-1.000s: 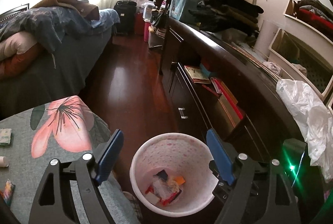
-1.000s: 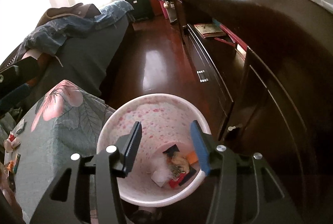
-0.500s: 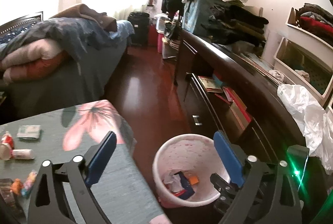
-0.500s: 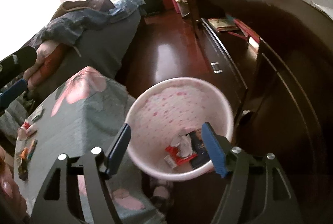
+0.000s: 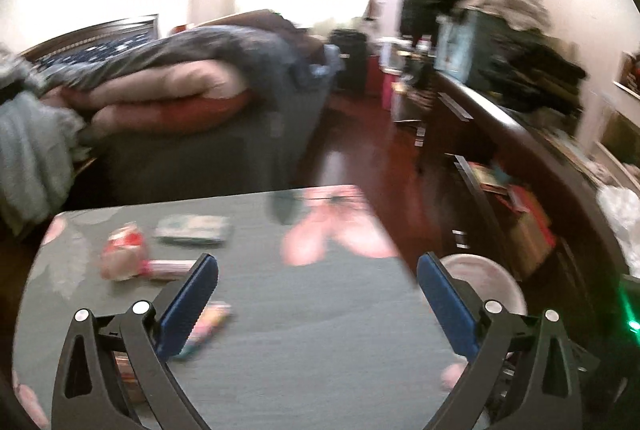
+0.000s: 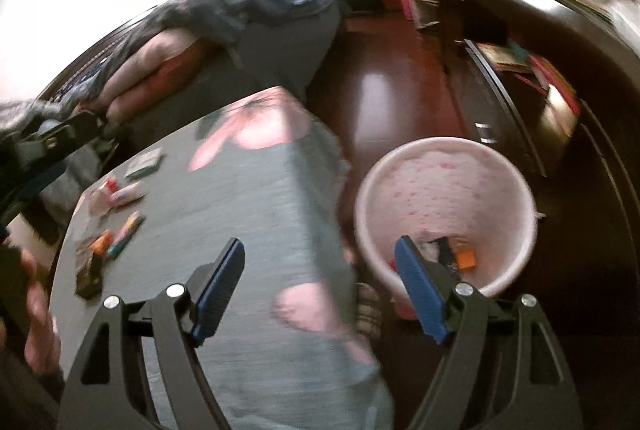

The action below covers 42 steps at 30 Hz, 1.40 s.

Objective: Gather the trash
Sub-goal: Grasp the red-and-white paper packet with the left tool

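Both views are motion-blurred. A pink-speckled white trash bin (image 6: pixel 444 186) stands on the floor right of the table, with several wrappers (image 6: pixel 456 256) inside; its rim shows in the left wrist view (image 5: pixel 484 276). My left gripper (image 5: pixel 318 272) is open and empty over the grey floral tablecloth (image 5: pixel 304 330). On the table lie a red-white wrapper (image 5: pixel 124 250), a green packet (image 5: pixel 194 229), a pink tube (image 5: pixel 168 265) and a colourful wrapper (image 5: pixel 208 322). My right gripper (image 6: pixel 320 254) is open and empty over the table's right edge, beside the bin. Small wrappers (image 6: pixel 116 234) lie at the table's left.
A bed with piled bedding (image 5: pixel 192 90) stands beyond the table. A long dark dresser (image 5: pixel 532 166) with clothes on top runs along the right. Red-brown wood floor (image 6: pixel 384 86) lies between them. A hand (image 6: pixel 36 322) shows at the left edge.
Both grippers have swung left from above the bin toward the table. The table and its litter now fill the left view; the bin has slid right.
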{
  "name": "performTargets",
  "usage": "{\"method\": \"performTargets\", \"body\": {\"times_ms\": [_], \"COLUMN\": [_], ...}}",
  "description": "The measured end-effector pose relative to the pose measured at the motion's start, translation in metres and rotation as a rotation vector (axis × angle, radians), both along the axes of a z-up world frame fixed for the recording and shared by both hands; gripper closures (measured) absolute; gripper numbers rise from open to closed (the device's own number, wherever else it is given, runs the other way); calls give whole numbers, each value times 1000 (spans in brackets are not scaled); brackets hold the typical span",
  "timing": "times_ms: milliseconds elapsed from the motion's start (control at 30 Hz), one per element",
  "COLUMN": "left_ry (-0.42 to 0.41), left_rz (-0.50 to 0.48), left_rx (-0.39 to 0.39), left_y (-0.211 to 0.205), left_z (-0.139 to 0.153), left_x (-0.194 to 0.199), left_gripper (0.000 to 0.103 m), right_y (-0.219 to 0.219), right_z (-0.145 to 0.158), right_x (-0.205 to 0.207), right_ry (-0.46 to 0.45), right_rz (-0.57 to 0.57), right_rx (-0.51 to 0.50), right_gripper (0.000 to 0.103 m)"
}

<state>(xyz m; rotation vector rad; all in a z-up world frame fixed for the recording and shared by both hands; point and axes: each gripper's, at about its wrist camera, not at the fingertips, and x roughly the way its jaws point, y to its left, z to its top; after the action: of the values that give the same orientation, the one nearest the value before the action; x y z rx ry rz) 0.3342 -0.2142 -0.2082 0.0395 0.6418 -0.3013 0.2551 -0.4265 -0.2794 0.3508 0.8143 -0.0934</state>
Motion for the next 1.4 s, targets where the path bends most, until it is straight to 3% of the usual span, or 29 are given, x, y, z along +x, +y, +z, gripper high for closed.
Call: {"method": "performTargets", "body": {"times_ms": [200, 300, 567, 800, 967, 1133, 1233, 1400], "left_ry": [39, 102, 228, 339, 384, 363, 365, 320], "left_rz": [181, 247, 298, 316, 314, 300, 287, 326], "left_rx": [40, 2, -16, -16, -44, -19, -73, -89], "left_y": [80, 115, 153, 167, 180, 185, 196, 222], "left_z": [-12, -24, -63, -91, -101, -99, -97, -84], "left_x": [42, 70, 125, 148, 154, 155, 153, 140], "left_gripper": [4, 4, 4, 5, 18, 46, 47, 46], "right_y": [59, 87, 148, 173, 191, 205, 216, 239], "right_z": [10, 12, 10, 3, 0, -3, -2, -2], "right_x": [12, 18, 38, 65, 90, 120, 135, 157], "right_ry": [-12, -15, -7, 17, 29, 59, 59, 47], "right_rz": [129, 184, 305, 339, 354, 326, 309, 283], "right_rx": [-46, -72, -130, -138, -122, -75, -78, -103], "right_gripper": [24, 24, 24, 24, 24, 24, 24, 17]}}
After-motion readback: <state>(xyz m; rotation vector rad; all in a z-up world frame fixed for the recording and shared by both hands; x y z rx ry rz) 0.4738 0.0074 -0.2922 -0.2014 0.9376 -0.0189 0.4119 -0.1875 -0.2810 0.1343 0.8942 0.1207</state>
